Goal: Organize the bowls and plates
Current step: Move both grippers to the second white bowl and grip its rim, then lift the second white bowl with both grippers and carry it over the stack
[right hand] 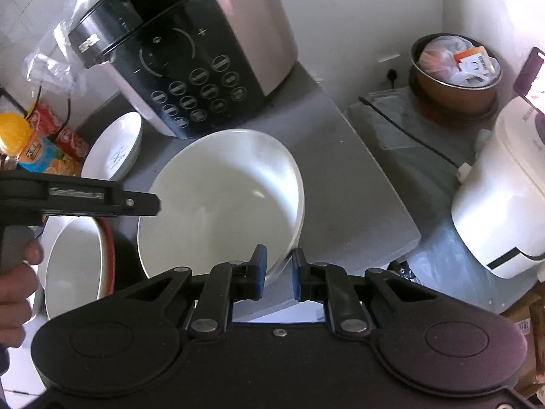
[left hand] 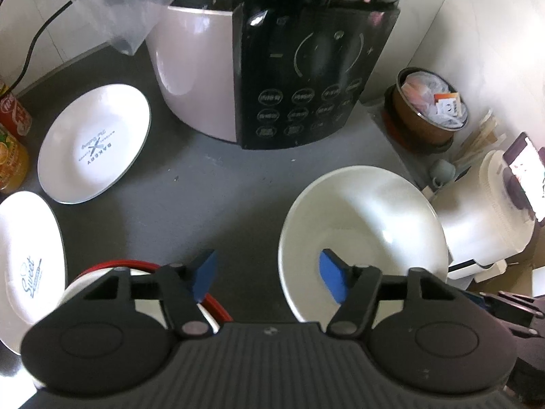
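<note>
The right gripper (right hand: 276, 272) holds the near rim of the large white bowl (right hand: 221, 197) between its blue-padded fingers (right hand: 259, 266), which stand narrow with the rim pinched between them; the bowl looks tilted, and it is not clear whether its far side rests on the grey bench (right hand: 357, 184). The left gripper (left hand: 267, 276) hangs above the bench with its fingers (left hand: 206, 274) wide apart and nothing between them; its right finger is seen over the inside of the same white bowl (left hand: 364, 225). Just to the left of that bowl stands a red-rimmed bowl (right hand: 78, 262), partly hidden under the left gripper. Further left lie two white plates with blue print, the bakery plate (left hand: 93, 143) and the sweet plate (left hand: 29, 266), near each other but apart. Behind all of these the big pressure cooker (left hand: 272, 68) with a black panel takes the back of the bench, close to the bakery plate, with a clear plastic bag (left hand: 115, 3) leaning on it. Drink bottles (right hand: 37, 150) stand at the left edge. At the right a brown pot (right hand: 456, 81) full of packets and a white rice cooker (right hand: 500, 197) crowd the corner, well apart from the bowls.
</note>
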